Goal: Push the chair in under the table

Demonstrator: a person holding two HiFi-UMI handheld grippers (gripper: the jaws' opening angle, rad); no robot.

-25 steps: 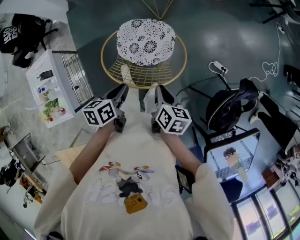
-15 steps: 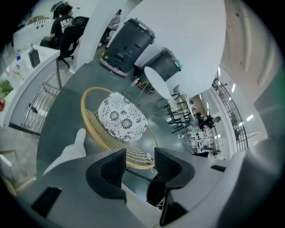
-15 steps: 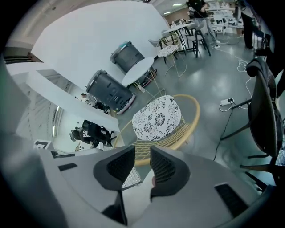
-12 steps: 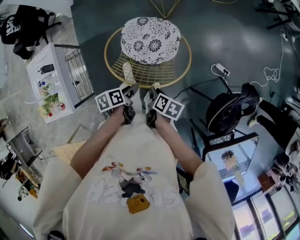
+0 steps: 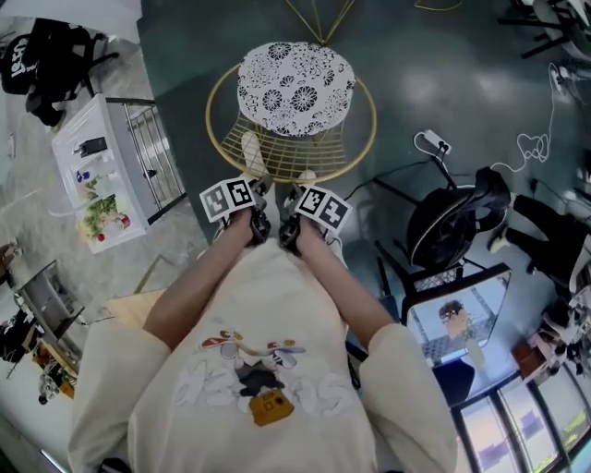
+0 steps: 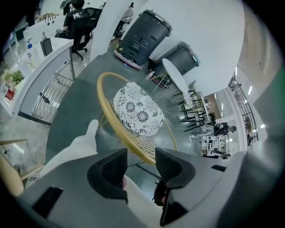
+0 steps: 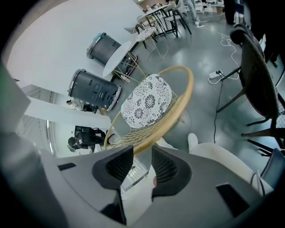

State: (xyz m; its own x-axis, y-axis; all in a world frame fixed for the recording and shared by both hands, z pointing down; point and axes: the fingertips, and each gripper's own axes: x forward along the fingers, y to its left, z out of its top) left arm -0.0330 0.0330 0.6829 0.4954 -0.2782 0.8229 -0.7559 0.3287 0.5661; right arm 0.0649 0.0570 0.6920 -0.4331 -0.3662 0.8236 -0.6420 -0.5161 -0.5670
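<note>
The chair has a gold wire frame [image 5: 288,175] and a round black-and-white patterned cushion [image 5: 295,85]. It stands right in front of me, and the gold legs of the table [image 5: 319,17] show beyond it. The white table top [image 6: 177,81] stands past the chair. My left gripper [image 5: 261,187] and right gripper [image 5: 295,194] sit side by side at the near rim of the chair back. The left gripper [image 6: 141,158] is open, and the gold rim [image 6: 133,144] crosses just ahead of its gap. The right gripper [image 7: 141,153] has its jaws opening, with the rim [image 7: 153,136] at their tips, not pressed.
A white cabinet with a wire rack [image 5: 106,166] stands to the left. A black office chair [image 5: 452,217] is at the right, with a power strip and cable [image 5: 432,140] nearby. Two dark round bins [image 6: 147,31] stand behind the table. My white shoe [image 5: 249,148] shows under the chair back.
Both grippers came down and forward to the chair's near rim. They rolled so that their marker cubes face more upward, and they drew closer together.
</note>
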